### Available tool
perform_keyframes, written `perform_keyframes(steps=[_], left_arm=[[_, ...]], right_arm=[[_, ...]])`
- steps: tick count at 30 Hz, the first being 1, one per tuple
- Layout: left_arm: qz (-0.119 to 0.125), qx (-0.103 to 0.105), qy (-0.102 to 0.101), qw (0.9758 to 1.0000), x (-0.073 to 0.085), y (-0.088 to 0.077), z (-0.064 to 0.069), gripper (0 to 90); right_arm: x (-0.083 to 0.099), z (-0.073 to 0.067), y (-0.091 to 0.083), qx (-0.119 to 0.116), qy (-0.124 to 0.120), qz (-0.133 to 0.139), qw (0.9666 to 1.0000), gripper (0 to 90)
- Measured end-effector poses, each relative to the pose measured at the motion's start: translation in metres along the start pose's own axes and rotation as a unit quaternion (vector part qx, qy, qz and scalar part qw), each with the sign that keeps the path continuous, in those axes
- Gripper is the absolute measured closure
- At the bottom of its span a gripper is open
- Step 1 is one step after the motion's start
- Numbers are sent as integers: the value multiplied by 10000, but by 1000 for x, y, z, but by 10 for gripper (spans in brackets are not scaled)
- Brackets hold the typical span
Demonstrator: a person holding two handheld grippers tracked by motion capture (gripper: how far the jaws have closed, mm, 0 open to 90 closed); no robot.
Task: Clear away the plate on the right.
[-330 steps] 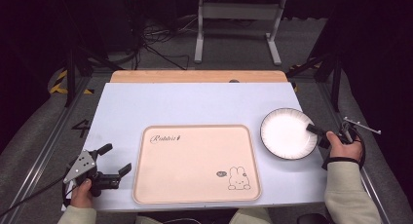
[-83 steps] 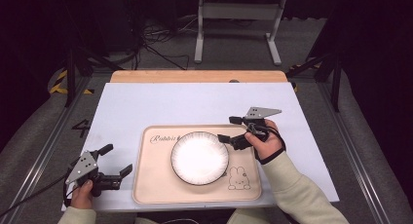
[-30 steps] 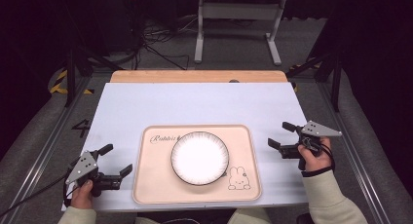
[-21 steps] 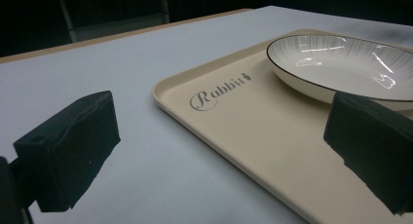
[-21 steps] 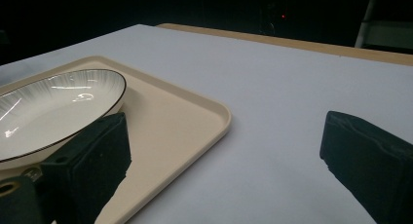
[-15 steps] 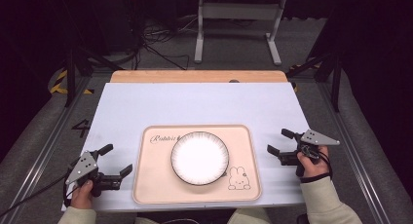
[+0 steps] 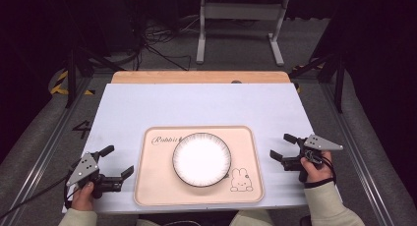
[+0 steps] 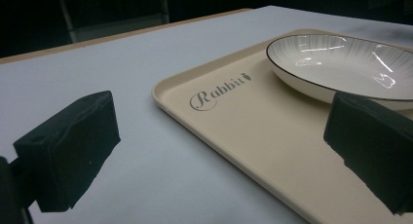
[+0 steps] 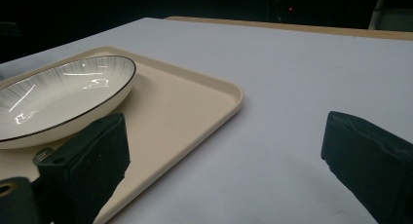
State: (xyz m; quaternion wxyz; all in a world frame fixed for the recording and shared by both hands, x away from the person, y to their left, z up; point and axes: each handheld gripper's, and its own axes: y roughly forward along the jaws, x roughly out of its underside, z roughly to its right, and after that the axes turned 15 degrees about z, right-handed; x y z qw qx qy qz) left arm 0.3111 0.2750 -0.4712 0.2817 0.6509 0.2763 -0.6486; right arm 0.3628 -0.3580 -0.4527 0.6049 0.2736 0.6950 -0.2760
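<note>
A white plate (image 7: 201, 158) with a thin dark rim lies in the middle of a beige tray (image 7: 156, 186) printed with a rabbit. My left gripper (image 7: 117, 161) rests at the tray's left side near the table's front edge, open and holding nothing. My right gripper (image 7: 283, 147) sits just right of the tray, open too, with bare table between its jaws. The plate (image 8: 341, 63) and the tray (image 8: 243, 131) lie ahead in the left gripper view. From the right gripper view the plate (image 9: 58, 97) lies to the left on the tray (image 9: 185, 107).
The pale blue table top (image 7: 206, 105) has a wooden strip (image 7: 196, 77) along its far edge. Behind the table stand a metal frame (image 7: 241, 24) and cables (image 7: 152, 44) on the floor. Metal rails (image 7: 44, 142) run along both sides of the table.
My right gripper carried the plate from the table's right side onto the tray, let go of it, and drew back to the right of the tray. The left gripper stayed still.
</note>
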Motion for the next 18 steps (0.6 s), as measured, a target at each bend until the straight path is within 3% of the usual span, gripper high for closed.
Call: perform_keyframes(steps=[6, 13, 18], left_arm=[[-13, 9, 13, 10000, 0, 0, 0, 2], [-41, 10, 43, 10000, 0, 0, 0, 2], [-43, 24, 34, 10000, 0, 0, 0, 2]], right_arm=[[1, 1, 0, 51, 81, 20, 10000, 35], [1, -5, 5, 25, -252, -249, 9994, 35], [1, -5, 5, 29, -240, -249, 9994, 35]])
